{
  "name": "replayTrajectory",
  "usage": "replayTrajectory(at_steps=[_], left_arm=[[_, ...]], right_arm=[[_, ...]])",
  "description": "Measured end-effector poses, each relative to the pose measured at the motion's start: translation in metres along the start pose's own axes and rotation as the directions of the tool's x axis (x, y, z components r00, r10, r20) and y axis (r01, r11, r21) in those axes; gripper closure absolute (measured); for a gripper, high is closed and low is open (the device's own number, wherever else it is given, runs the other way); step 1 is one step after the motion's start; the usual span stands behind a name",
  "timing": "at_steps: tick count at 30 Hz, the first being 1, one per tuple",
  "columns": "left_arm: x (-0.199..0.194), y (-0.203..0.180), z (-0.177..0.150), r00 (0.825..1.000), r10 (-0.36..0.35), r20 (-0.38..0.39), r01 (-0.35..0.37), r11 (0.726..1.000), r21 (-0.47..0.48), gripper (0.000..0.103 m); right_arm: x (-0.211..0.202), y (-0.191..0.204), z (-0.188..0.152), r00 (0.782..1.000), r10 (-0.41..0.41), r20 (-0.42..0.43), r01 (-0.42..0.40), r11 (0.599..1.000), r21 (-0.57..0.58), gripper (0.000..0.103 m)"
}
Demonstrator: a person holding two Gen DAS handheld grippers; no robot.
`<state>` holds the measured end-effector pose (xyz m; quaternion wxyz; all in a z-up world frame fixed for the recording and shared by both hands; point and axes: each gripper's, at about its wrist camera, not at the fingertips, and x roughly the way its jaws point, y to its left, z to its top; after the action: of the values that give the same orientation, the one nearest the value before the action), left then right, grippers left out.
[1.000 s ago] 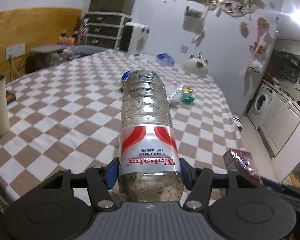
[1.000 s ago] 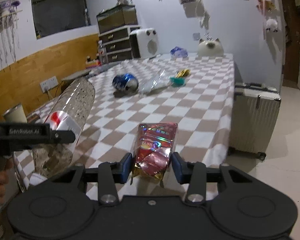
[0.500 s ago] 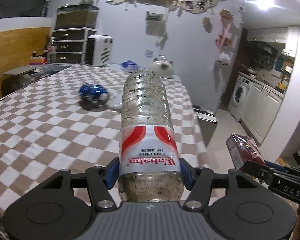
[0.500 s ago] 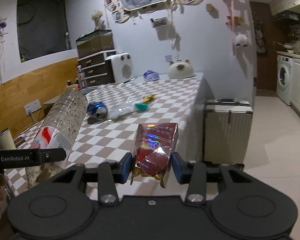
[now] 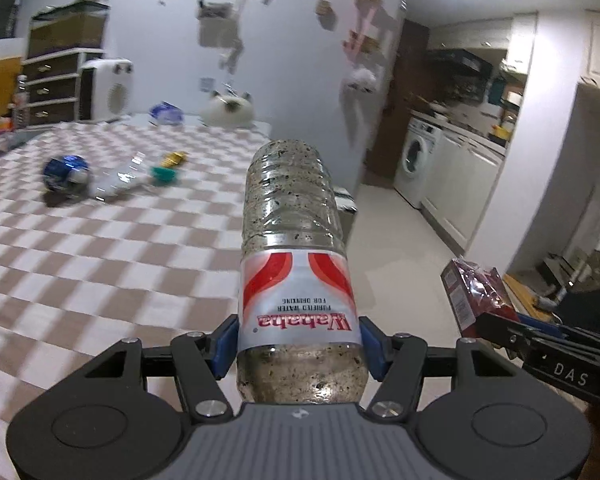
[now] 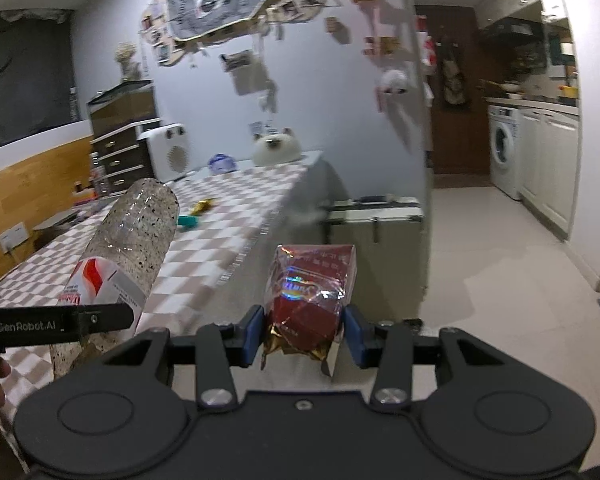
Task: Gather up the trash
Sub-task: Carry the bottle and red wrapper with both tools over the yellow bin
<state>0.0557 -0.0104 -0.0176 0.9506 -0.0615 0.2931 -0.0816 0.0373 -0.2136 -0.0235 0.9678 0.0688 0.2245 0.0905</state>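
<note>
Both tools had swung right, off the table (image 5: 100, 248): left gripper (image 5: 298, 346) clamping the bottle (image 5: 294, 240), right gripper (image 6: 303, 334) pinching the red wrapper (image 6: 310, 292), probably bin-bound.

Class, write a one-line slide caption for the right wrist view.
Right gripper clamps a crumpled red foil packet beside the checkered table; left gripper carries a clear speckled plastic bottle.
</note>
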Motion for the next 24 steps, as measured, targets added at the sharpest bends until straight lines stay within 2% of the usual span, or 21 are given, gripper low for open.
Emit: replayTrajectory(at_steps=[7, 12, 18, 24], left_arm=[[0.039, -0.039, -0.022, 0.995, -0.052, -0.08, 0.054, 0.998, 0.018, 0.041], [0.075, -0.059, -0.045, 0.985, -0.063, -0.16, 0.072, 0.996, 0.053, 0.041], [0.122, -0.071, -0.079, 0.957, -0.089, -0.276, 0.108, 0.993, 0.054, 0.041], [0.174, -0.064, -0.112, 0.922, -0.091, -0.377, 0.107, 0.994, 0.021, 0.041]], right_arm=[[-0.003, -0.049, -0.02, 0.997, -0.07, -0.03, 0.071, 0.997, 0.039, 0.059], [0.005, -0.079, -0.042, 0.989, -0.12, -0.087, 0.125, 0.99, 0.057, 0.059], [0.024, -0.111, -0.073, 0.972, -0.157, -0.174, 0.175, 0.981, 0.089, 0.059], [0.055, -0.132, -0.107, 0.946, -0.174, -0.274, 0.211, 0.971, 0.111, 0.059]])
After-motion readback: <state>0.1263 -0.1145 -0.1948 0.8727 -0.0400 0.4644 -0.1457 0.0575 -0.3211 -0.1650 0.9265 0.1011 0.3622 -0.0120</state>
